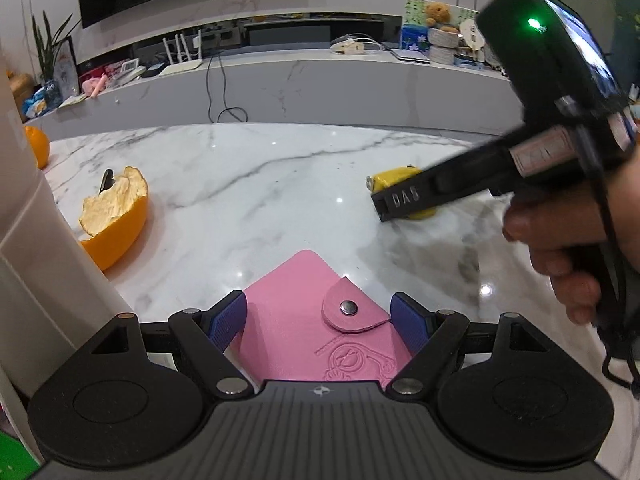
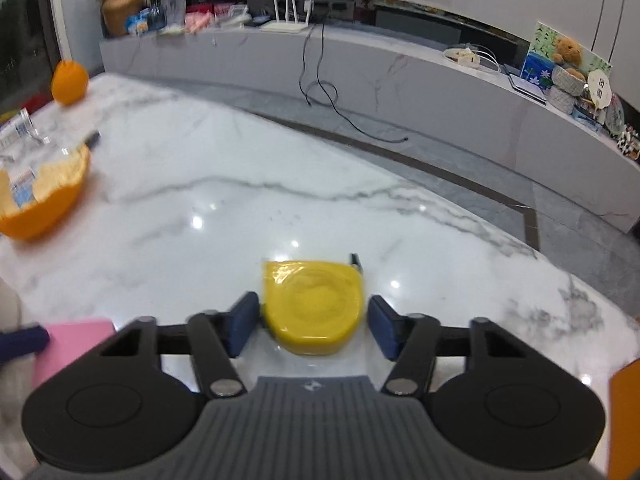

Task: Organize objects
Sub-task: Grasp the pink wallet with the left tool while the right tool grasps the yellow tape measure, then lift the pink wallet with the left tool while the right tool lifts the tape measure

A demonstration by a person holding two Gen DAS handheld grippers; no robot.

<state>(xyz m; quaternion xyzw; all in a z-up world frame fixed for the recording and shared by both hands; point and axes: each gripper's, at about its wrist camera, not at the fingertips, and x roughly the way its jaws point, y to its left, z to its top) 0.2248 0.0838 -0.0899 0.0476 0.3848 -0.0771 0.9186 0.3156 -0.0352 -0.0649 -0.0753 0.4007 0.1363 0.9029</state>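
My left gripper [image 1: 320,322] is squeezing the pink wallet [image 1: 308,320]; my right gripper [image 2: 314,322] is sitting open around the yellow tape measure [image 2: 314,306].

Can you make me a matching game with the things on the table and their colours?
Things:
1. wallet
2. tape measure
3. peel
4. table

Colours:
A. white with grey veins
B. yellow
C. pink
D. orange outside, pale inside

Pairs: 1-C, 2-B, 3-D, 4-A
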